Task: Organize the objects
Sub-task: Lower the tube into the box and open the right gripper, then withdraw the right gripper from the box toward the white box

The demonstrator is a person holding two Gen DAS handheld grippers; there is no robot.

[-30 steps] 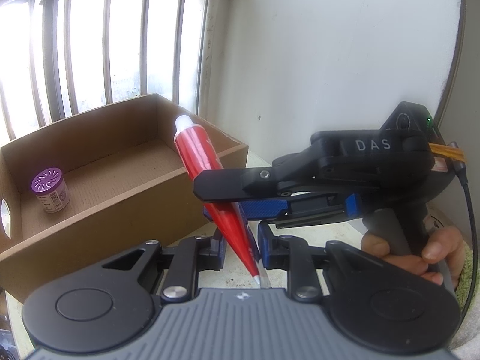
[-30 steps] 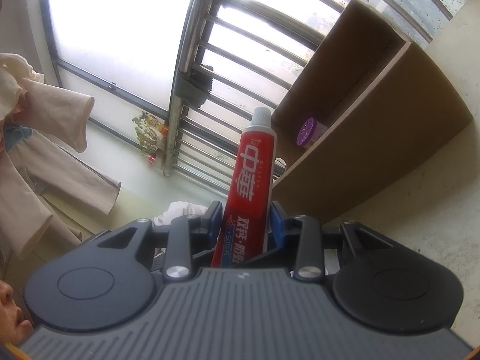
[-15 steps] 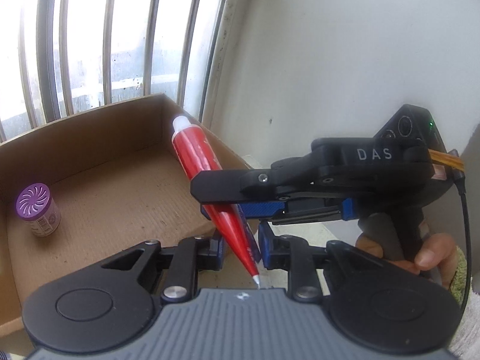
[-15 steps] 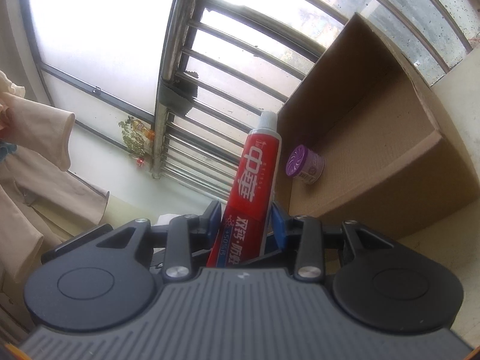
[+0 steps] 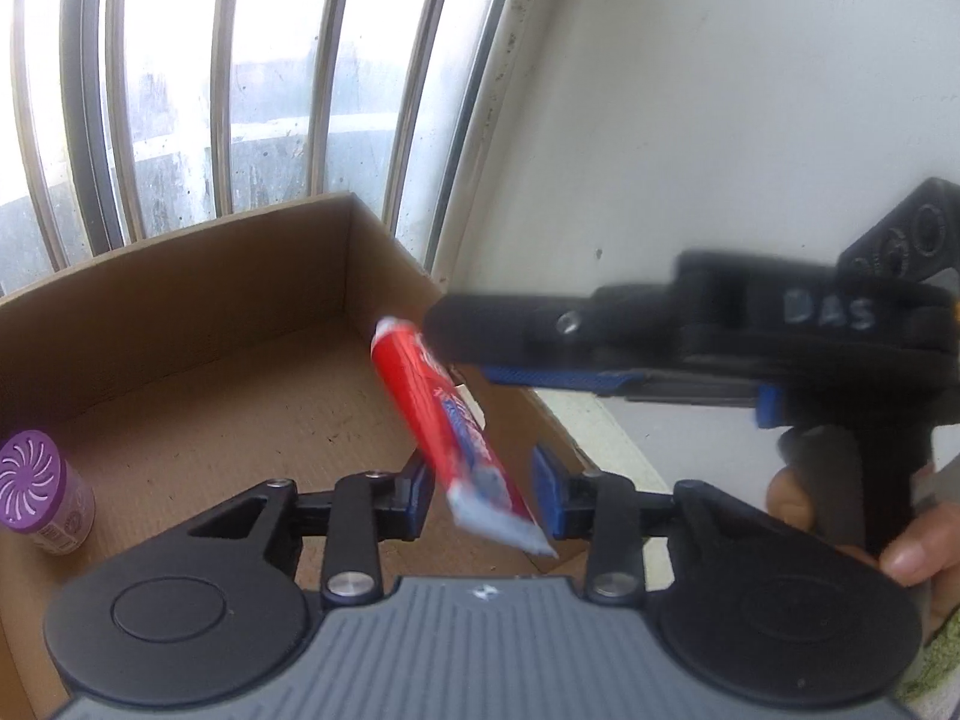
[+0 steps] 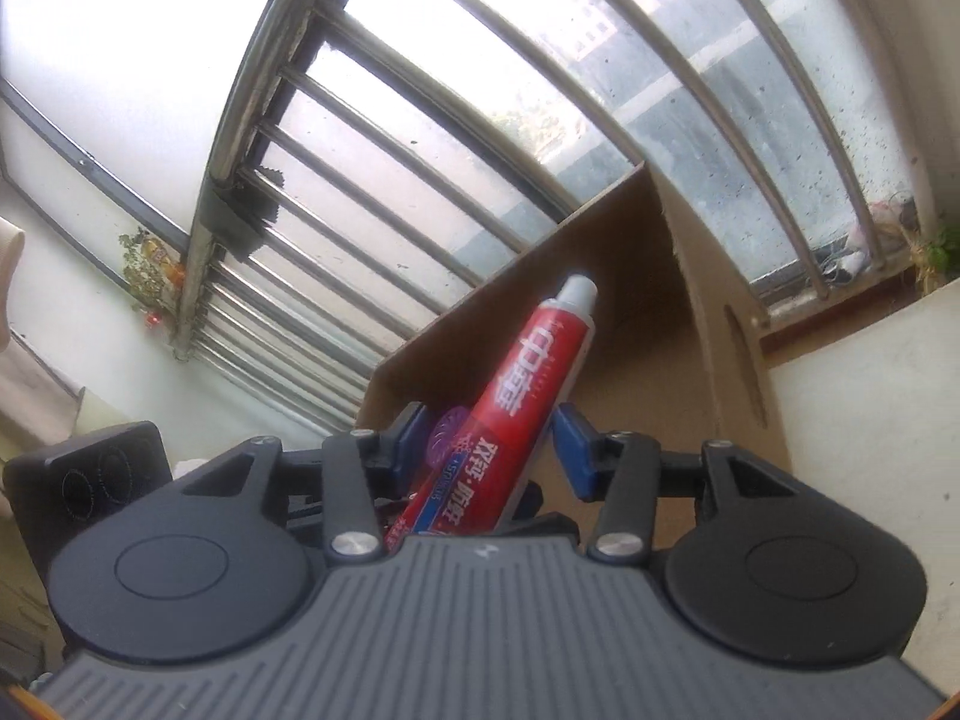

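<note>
A red toothpaste tube hangs blurred and tilted over the right end of the open cardboard box. Its crimped end lies between the pads of my left gripper, whose jaws are opening and no longer press on it. My right gripper reaches in from the right, level with the cap end. In the right wrist view the toothpaste tube leans right between the opening jaws of my right gripper, with a gap on each side. A purple-lidded jar stands in the box at the left.
The cardboard box sits against a barred window, with a white wall to the right. A person's hand holds the right gripper's handle. The purple-lidded jar shows behind the tube. A pale ledge lies right of the box.
Both grippers carried the tube forward over the box, then their jaws parted. The tube has come loose from both grips, sunk lower and tipped.
</note>
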